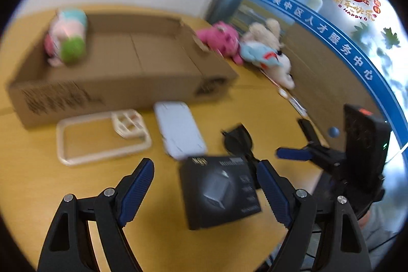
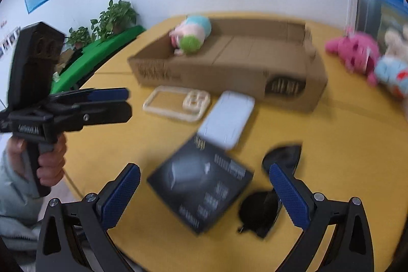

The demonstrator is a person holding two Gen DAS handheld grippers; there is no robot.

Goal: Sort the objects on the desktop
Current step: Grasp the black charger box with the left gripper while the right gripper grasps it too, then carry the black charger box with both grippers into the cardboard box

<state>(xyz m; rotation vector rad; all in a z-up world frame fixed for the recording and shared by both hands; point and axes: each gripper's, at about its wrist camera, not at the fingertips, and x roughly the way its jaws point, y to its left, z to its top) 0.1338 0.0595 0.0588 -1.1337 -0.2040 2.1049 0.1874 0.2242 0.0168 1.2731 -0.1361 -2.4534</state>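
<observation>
A black product box (image 1: 219, 191) (image 2: 201, 182) lies on the yellow table between my open gripper fingers in both views. My left gripper (image 1: 205, 193) is open and empty above it. My right gripper (image 2: 204, 195) is open and empty above the box too. Black sunglasses (image 2: 265, 210) (image 1: 239, 142) lie right of the box. A white case (image 1: 179, 131) (image 2: 227, 122) and a clear phone case (image 1: 102, 135) (image 2: 178, 103) lie behind it. A cardboard box (image 1: 122, 83) (image 2: 229, 68) holds a pastel plush toy (image 1: 67, 37) (image 2: 192, 35).
A pink plush (image 1: 221, 38) (image 2: 354, 50) and a beige and blue plush (image 1: 267, 52) (image 2: 394, 68) lie right of the cardboard box by a glass wall. The right gripper shows in the left view (image 1: 295, 153); the left one shows in the right view (image 2: 125, 98). Potted plants (image 2: 112, 17) stand beyond the table.
</observation>
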